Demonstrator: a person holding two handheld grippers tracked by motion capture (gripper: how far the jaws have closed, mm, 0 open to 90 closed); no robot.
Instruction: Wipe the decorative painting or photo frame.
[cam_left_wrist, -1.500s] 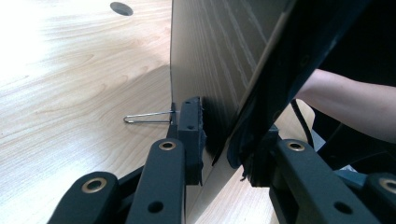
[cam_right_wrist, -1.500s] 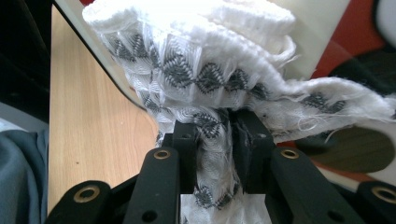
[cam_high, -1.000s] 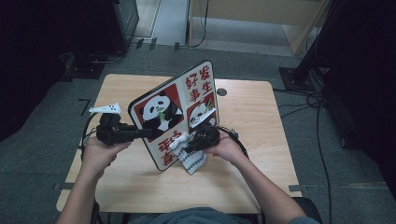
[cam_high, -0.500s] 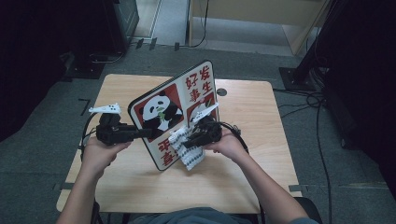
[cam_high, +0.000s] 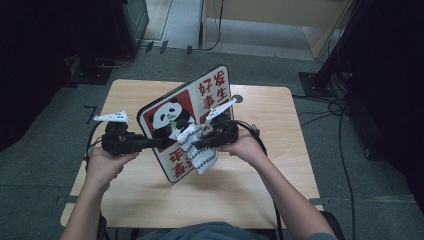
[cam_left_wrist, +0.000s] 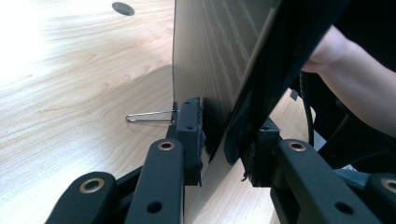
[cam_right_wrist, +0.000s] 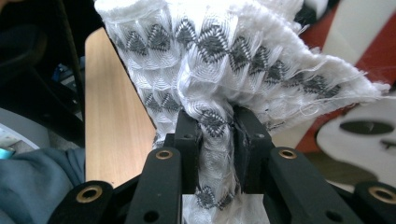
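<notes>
A board (cam_high: 167, 117) with a panda picture and red panels of white characters stands tilted on edge over the wooden table (cam_high: 260, 200). My left gripper (cam_high: 152, 143) is shut on its left edge; the left gripper view shows the pads clamping the board (cam_left_wrist: 210, 46) at my left gripper (cam_left_wrist: 224, 135). My right gripper (cam_high: 197, 145) is shut on a white cloth with a black zigzag pattern (cam_high: 201, 152), held against the board's face. In the right gripper view the cloth (cam_right_wrist: 243, 60) bunches out past my right gripper (cam_right_wrist: 217, 130), with the board (cam_right_wrist: 364, 126) just behind it.
A thin metal wire (cam_left_wrist: 149, 115) sticks out beside the left jaw, over the table (cam_left_wrist: 70, 70). A round hole (cam_high: 237, 98) sits near the table's far edge. Cables (cam_high: 325, 107) lie on the floor to the right, and dark equipment stands around.
The right gripper has risen with the cloth, sliding it up the board's face. The left gripper and the board have stayed put.
</notes>
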